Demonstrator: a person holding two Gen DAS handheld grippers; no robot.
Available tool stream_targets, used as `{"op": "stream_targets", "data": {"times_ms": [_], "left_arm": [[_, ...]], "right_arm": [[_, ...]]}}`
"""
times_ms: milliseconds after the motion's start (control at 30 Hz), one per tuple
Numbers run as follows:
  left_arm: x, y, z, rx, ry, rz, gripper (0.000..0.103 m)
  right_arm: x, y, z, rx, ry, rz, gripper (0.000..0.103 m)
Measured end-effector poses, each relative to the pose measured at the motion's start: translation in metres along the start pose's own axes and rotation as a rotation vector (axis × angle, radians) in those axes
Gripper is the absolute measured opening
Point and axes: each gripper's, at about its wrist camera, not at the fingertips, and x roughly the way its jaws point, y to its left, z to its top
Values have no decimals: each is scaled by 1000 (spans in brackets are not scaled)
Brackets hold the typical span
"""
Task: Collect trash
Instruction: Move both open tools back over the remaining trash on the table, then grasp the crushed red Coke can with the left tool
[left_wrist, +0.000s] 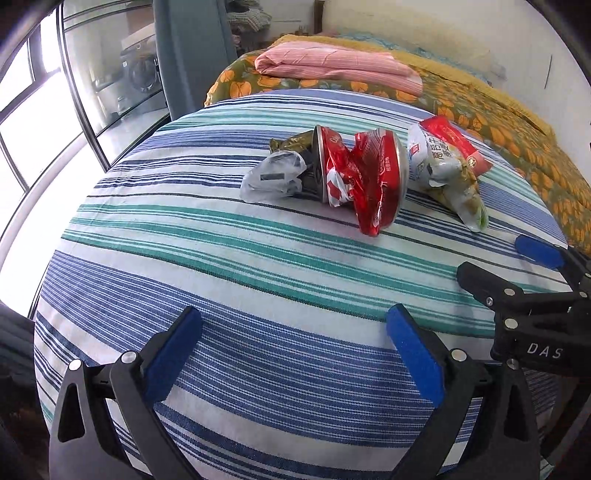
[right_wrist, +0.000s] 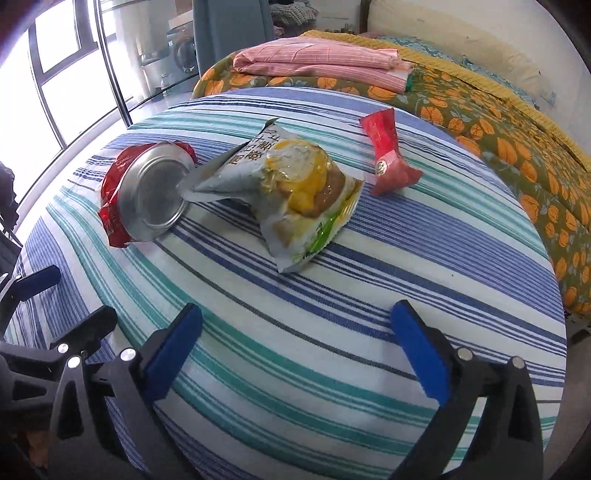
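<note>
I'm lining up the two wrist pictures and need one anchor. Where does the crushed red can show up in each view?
Left wrist: the can lies at upper centre, seen from the side, between a clear bag on its left and the oat packet on its right.
Right wrist: the can lies at left of centre, its silver base facing the camera, touching the packet.
Shared landmark: the folded pink cloth behind.

Bed sheet (right_wrist: 332, 369): white ground striped in navy, blue and teal. Crushed can (left_wrist: 354, 173): red printed wall, bare silver base. Snack bag (right_wrist: 303, 199): pale grey-white, printed yellow, brown and green. Small wrapper (right_wrist: 388, 158): red. Thin plastic bag (left_wrist: 271, 177): translucent white. Blanket (right_wrist: 517, 147): olive with orange motifs. Folded cloth (left_wrist: 332, 66): pink, finely striped.
</note>
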Motion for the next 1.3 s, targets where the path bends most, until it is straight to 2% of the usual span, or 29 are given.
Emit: {"op": "stream_targets", "data": {"times_ms": [767, 933, 1000, 1133, 1233, 1300], "left_arm": [[-1, 2, -3, 6, 1, -15, 99], [-7, 16, -1, 82, 78, -55, 99], [-17, 32, 5, 88, 41, -65, 99], [-21, 52, 20, 49, -1, -163, 99], [-16, 50, 25, 13, -5, -222, 99], [-17, 41, 28, 29, -18, -258, 99]], "right_arm": [[-4, 3, -4, 0, 0, 1, 99], [-3, 2, -3, 0, 0, 1, 99], [-1, 1, -1, 0, 0, 1, 99], [-2, 2, -2, 0, 0, 2, 99], [-2, 2, -2, 0, 0, 2, 99], [-2, 2, -3, 0, 0, 2, 99]]}}
